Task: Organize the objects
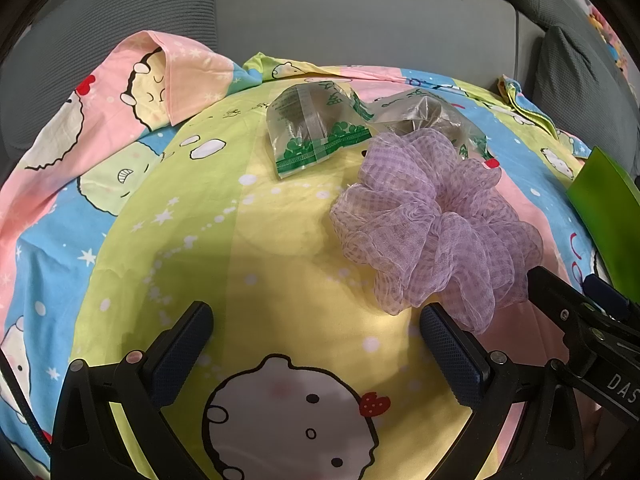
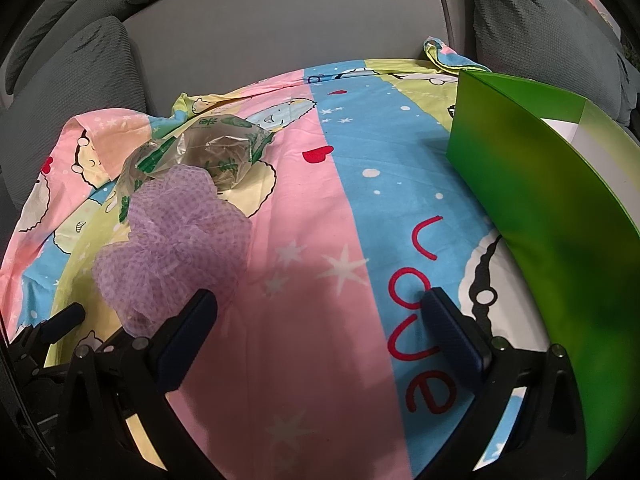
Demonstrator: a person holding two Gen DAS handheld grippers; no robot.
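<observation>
Cartoon-print sheet (image 2: 304,240) over grey sofa. Both claws agape, empty. Purple mesh scrunchie (image 1: 436,224) just ahead-right of left gripper (image 1: 316,336), ahead-left of right gripper (image 2: 320,320); green box (image 2: 540,216) right. Best: pinch ruffle centrally, avoid plastic packets (image 1: 316,128) behind.

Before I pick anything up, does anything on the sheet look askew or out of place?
Nothing spilled or damaged. The far-left corner of the cartoon-print bedsheet is folded back and rumpled. The purple mesh scrunchie overlaps one of two crinkled clear plastic packets with green print. Both tongs hang open, holding nothing.
</observation>
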